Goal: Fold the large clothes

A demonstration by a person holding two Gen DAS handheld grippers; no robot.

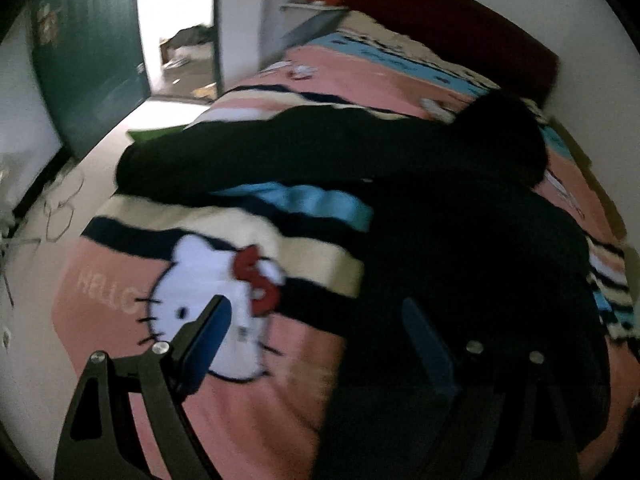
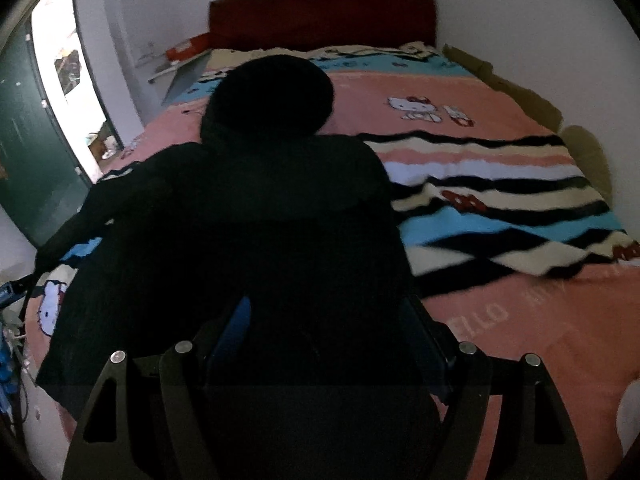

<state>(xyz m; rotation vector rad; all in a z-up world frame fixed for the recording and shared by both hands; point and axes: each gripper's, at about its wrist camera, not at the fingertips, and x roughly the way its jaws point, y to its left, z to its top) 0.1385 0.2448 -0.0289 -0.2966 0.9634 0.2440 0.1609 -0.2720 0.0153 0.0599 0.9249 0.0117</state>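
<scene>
A large black hooded garment (image 1: 440,208) (image 2: 260,220) lies spread on a pink cartoon-cat bed cover (image 1: 240,400) (image 2: 520,340). Its hood (image 1: 504,136) (image 2: 272,96) points toward the dark red headboard (image 2: 320,16). One sleeve (image 1: 240,152) stretches out to the left edge of the bed. My left gripper (image 1: 316,312) hangs open above the garment's left edge, one finger over the cat print and the other over black cloth. My right gripper (image 2: 326,308) is open above the garment's lower body, with nothing seen pinched between its fingers. The dark cloth hides its folds.
A striped blanket (image 2: 500,200) covers the bed right of the garment. A green door (image 1: 88,60) stands open to a bright doorway (image 1: 176,20) on the left, with pale floor (image 1: 60,200) beside the bed. Cardboard (image 2: 532,100) lines the right wall. A low shelf (image 2: 180,56) stands by the headboard.
</scene>
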